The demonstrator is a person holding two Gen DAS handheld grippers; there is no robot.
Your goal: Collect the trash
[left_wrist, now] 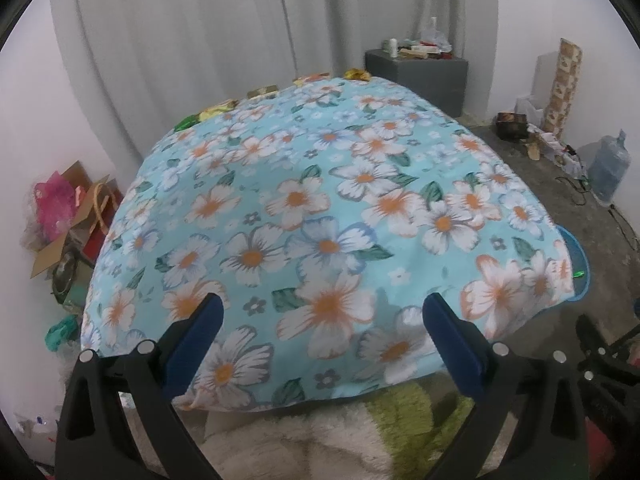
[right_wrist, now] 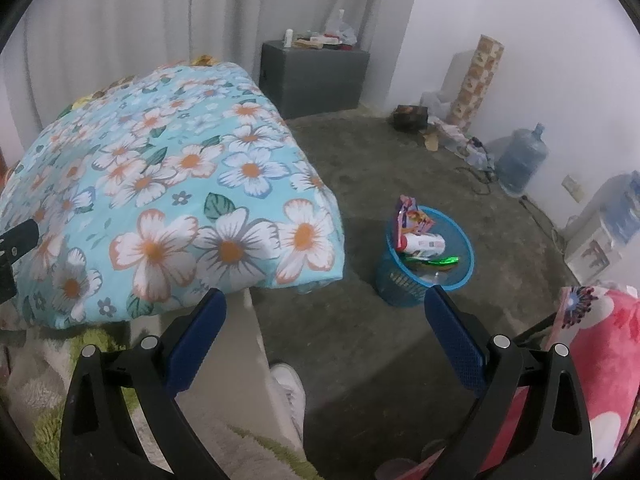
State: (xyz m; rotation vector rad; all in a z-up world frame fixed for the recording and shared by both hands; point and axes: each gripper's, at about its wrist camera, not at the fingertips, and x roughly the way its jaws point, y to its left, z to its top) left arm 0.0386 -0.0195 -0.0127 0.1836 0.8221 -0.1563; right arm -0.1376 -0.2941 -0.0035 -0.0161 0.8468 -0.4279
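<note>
Left wrist view: far left on the floor sits an open cardboard box (left_wrist: 60,236) stuffed with pink plastic. The left gripper (left_wrist: 320,316) hangs over the near edge of the flowered cloth (left_wrist: 304,184), fingers spread wide, holding nothing. Five wrappers (left_wrist: 262,92) lie in a row along the cloth's far edge, before the curtain (left_wrist: 192,32). Right of them stands a grey cabinet (left_wrist: 420,76) with clutter on top.

Right wrist view: the right gripper (right_wrist: 326,310) also gapes wide and empty above the floor. One blue basket (right_wrist: 428,260) stands right of the cloth, holding wrappers and a white bottle (right_wrist: 424,245). Far right stands one water jug (right_wrist: 522,158).
</note>
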